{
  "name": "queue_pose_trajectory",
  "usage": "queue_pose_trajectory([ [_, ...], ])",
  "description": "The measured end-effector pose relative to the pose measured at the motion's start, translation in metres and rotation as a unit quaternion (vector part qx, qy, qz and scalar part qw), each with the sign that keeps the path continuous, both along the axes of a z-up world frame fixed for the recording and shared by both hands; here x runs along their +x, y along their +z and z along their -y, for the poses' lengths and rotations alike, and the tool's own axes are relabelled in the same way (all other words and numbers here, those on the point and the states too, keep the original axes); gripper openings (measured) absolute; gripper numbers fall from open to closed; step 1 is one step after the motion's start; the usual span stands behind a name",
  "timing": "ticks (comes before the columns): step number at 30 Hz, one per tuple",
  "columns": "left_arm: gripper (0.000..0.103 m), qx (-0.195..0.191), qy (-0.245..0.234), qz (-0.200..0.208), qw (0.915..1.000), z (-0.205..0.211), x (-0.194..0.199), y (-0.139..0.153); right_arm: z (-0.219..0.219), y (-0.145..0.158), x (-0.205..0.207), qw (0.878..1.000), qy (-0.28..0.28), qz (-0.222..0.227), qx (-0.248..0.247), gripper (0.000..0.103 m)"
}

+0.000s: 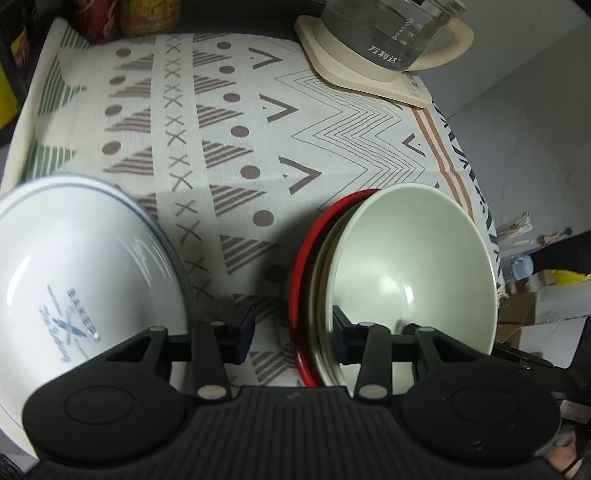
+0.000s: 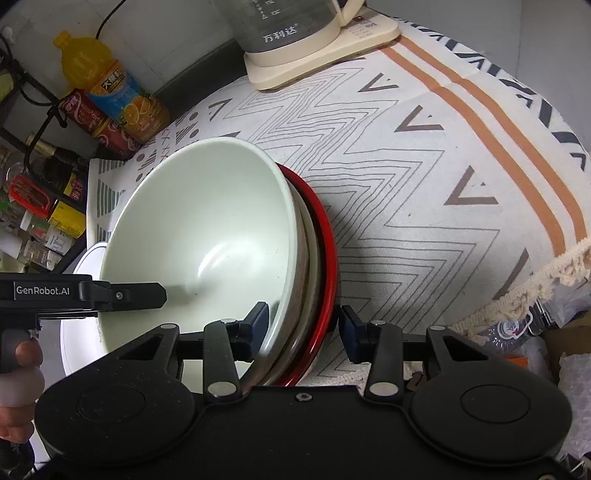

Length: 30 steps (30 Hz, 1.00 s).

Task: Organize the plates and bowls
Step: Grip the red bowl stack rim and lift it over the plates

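Here, right tongs point(image 2: 303, 332) spread astride green bowl point(image 2: 207, 236) and red plate point(image 2: 327, 258); left tongs point(image 1: 293, 332) spread, empty

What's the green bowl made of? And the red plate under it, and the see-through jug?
The pale green bowl looks like glazed ceramic, maybe melamine: smooth, with soft shiny highlights. The red plate has a glossy rim, so lacquered plastic or glazed ceramic; I can't tell which. The jug looks like clear glass with printed marks.

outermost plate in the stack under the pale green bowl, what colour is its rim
Red: the outermost plate has a glossy red rim, clearest in the right wrist view, beneath the pale green bowl.
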<state>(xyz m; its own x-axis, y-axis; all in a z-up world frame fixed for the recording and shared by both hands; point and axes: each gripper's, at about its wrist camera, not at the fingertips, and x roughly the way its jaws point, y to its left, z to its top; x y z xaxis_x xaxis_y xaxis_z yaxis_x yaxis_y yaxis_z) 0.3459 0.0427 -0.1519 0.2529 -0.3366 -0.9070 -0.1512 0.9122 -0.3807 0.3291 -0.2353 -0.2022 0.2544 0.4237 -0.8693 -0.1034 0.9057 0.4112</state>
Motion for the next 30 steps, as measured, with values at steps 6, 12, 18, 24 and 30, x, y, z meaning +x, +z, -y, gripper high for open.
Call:
queue_pose_trajectory([
  [6, 0.029, -0.01, 0.015, -0.006, 0.9998, 0.004, -0.004, -0.004, 0.003, -0.002, 0.011, 1.0, 0.016, 0.001, 0.003, 0.036],
  [12, 0.029, -0.013, 0.035, -0.002, 0.9993, 0.003, -0.01, -0.002, 0.006, 0.0, 0.02, 1.0, 0.024, 0.002, 0.006, 0.032],
  [18, 0.029, -0.006, 0.048, 0.016, 0.9987, 0.0, -0.013, 0.007, 0.001, 0.011, 0.027, 0.999, 0.036, 0.022, 0.008, 0.032],
  [24, 0.029, 0.0, 0.059, 0.025, 0.998, -0.006, -0.008, 0.019, -0.003, 0.017, 0.035, 0.999, 0.042, 0.029, 0.019, 0.032],
  [30, 0.029, 0.005, 0.076, 0.045, 0.9961, -0.019, -0.003, 0.039, -0.014, 0.03, 0.043, 0.998, 0.045, 0.037, 0.034, 0.032],
])
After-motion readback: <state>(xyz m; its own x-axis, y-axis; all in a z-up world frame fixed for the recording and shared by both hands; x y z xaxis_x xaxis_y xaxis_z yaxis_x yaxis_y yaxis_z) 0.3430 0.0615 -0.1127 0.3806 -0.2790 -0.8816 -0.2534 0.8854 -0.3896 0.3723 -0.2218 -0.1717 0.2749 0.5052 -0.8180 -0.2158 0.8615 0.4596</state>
